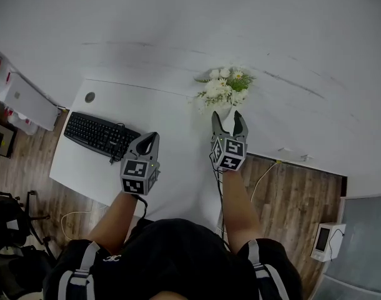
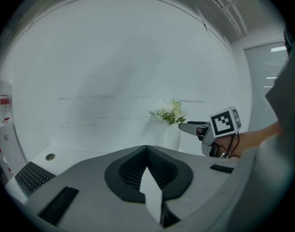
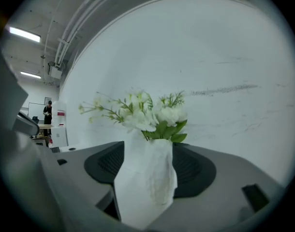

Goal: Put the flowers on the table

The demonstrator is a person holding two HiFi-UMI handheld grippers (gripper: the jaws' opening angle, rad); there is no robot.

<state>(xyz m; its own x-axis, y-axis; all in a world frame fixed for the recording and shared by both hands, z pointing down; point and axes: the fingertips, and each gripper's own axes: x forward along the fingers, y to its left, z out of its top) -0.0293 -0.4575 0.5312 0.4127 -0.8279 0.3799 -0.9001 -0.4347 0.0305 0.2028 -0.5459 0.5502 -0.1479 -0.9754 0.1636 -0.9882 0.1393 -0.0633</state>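
White flowers with green leaves [image 1: 225,87] stand in a faceted white vase [image 1: 227,110] near the back of the white table [image 1: 159,105]. My right gripper [image 1: 228,120] has its jaws wide on either side of the vase and shut on it. In the right gripper view the vase [image 3: 147,178] fills the gap between the pads, with the flowers [image 3: 147,112] above. My left gripper [image 1: 151,136] hangs over the table's front left part, shut and empty. The left gripper view shows the vase [image 2: 171,137] upright at table level, with the right gripper [image 2: 188,126] at its neck.
A black keyboard [image 1: 97,133] lies at the table's left, with a round cable hole [image 1: 90,97] behind it. A white wall backs the table. A white cabinet [image 1: 25,99] stands to the left. On the wooden floor at right are a white device [image 1: 328,241] and cables.
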